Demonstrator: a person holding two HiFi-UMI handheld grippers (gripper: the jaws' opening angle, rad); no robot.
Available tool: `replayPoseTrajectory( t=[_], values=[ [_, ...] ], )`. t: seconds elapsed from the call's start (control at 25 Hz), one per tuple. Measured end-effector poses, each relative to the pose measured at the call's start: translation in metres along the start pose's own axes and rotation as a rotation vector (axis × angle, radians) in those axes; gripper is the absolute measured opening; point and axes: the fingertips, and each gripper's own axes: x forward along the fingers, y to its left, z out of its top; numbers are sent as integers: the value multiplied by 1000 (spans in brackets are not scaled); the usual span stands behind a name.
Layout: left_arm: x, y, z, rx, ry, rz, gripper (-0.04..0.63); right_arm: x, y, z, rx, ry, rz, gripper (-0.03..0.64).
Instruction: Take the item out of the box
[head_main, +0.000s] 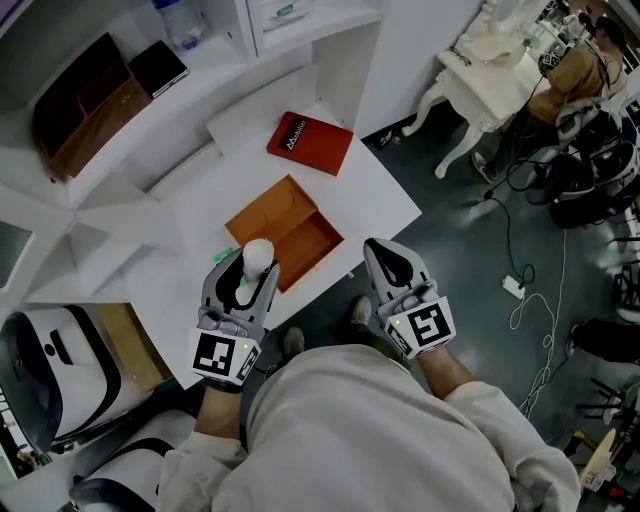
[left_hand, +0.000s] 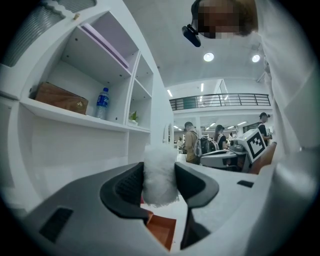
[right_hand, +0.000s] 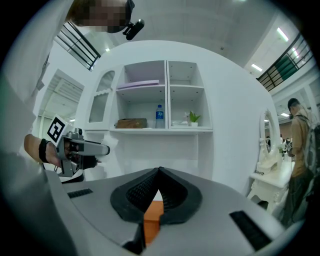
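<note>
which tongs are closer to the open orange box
Left. The left tongs, shut on the white puff, hover over the box's near edge; the right tongs, shut and empty, sit off its right corner.

Open above orange box (head_main: 285, 232); bare counter (head_main: 380, 195) to its right. Closed off behind and left by white shelving (head_main: 215, 85). Beyond the box, red lid (head_main: 310, 143), possibly a flat case, bare strip between.

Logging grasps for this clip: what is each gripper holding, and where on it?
Left gripper pinches the white fluffy item across its sides between its fingers. Right gripper is shut and empty.
</note>
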Motion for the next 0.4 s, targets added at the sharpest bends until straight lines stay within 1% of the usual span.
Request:
replayPoseTrajectory(
  t=[0.4],
  values=[
    [7, -5, -7, -4, 23, -12, 192, -5, -7, -7, 6, 12, -11, 21]
  ],
)
